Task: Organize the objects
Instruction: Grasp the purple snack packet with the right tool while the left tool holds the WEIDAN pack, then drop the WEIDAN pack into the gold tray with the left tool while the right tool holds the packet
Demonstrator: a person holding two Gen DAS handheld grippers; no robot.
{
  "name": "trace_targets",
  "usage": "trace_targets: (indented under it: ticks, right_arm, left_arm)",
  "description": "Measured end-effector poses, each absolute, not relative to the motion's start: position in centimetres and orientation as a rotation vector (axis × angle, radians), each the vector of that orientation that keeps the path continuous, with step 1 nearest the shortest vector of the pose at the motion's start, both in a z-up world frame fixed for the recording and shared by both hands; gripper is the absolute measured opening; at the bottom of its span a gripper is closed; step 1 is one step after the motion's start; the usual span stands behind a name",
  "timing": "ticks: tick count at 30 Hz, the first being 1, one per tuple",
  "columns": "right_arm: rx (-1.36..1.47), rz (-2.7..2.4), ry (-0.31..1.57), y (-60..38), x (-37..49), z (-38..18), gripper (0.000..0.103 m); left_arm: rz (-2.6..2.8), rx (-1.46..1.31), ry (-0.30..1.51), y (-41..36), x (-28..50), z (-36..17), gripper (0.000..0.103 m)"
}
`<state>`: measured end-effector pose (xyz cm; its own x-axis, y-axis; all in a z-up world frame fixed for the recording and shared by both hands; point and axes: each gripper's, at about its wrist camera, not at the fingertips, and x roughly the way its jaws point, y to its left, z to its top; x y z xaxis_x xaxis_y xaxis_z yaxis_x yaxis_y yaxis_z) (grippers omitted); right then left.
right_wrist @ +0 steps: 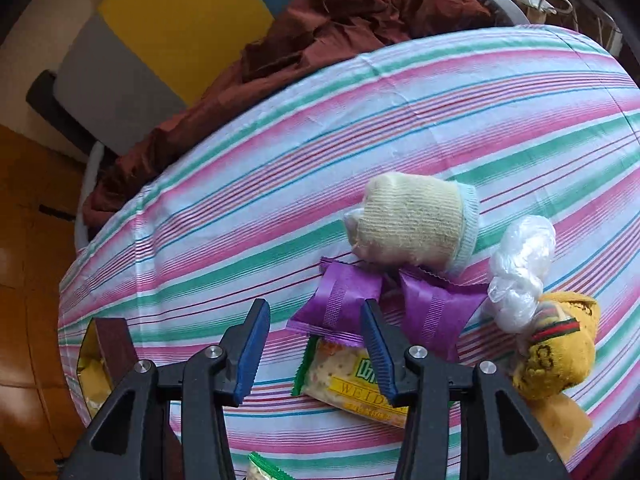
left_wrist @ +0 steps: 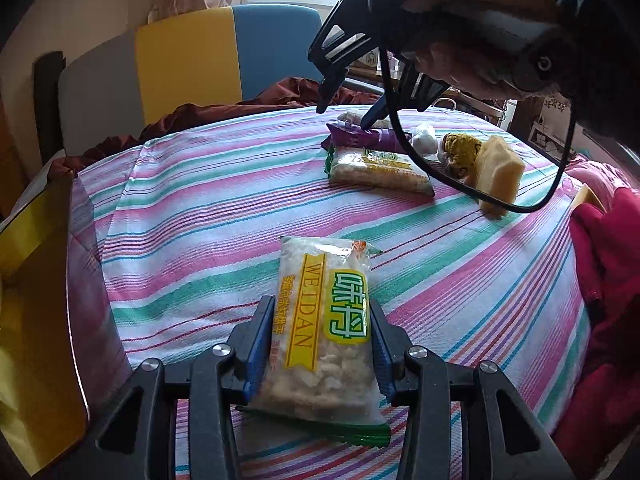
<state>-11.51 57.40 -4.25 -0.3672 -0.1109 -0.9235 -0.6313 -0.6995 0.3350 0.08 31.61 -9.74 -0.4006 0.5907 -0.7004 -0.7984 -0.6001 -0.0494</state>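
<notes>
The left gripper point(left_wrist: 320, 340) is clamped on a clear cracker packet point(left_wrist: 324, 332) with a yellow band and green lettering, both blue pads pressed against its long sides; the packet's far end points away over the striped tablecloth point(left_wrist: 200, 208). The right gripper point(right_wrist: 316, 344) is seen with its jaws apart and nothing between them, only cloth and the edge of a purple wrapper point(right_wrist: 344, 300) showing in the gap. From the left wrist view, that right gripper point(left_wrist: 344, 114) is carried by a person's hand point(left_wrist: 472, 32) and is tipped down over the far cluster of things, its right finger just above the purple wrapper point(left_wrist: 368, 136). A second cracker packet point(right_wrist: 352, 384) is found lying just beside the purple wrapper, partly under the right finger in the right wrist view. Behind the wrapper a rolled cream sock point(right_wrist: 416, 220) is seen, touching it. To the right, a crumpled clear plastic bag point(right_wrist: 520, 268) rests against a rolled mustard sock point(right_wrist: 560, 352). A pale yellow sponge point(left_wrist: 500, 172) stands at the near right of the cluster. A brown cloth point(right_wrist: 340, 24) is bunched at the table's far edge.
</notes>
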Motion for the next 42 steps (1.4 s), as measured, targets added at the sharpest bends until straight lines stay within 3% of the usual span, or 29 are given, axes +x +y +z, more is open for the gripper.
trace_targets:
  ticks: [16,21,33,42]
  right_arm:
    - [-1.669,1.984,0.938,57.4,-12.8,-7.4,0.050]
    - [-1.669,2.074,0.795,55.9,-12.2,-7.7,0.042]
    - [-1.419,2.487,0.760,52.7,-6.2,-1.4,0.039]
    - [-1.534,2.460,0.776,50.4,0.2,-5.1,0.039]
  left_arm:
    - [2.048,-0.877,0.333,31.2,-0.3,-9.8,0.046]
    - [2.054,-0.870,0.345,31.3,-0.1,-9.8,0.046]
    - [2.063,-0.864,0.377,31.6,0.3,-9.7,0.046]
    - [2.040,-0.939,0.342,31.0,0.3,-8.6,0.043]
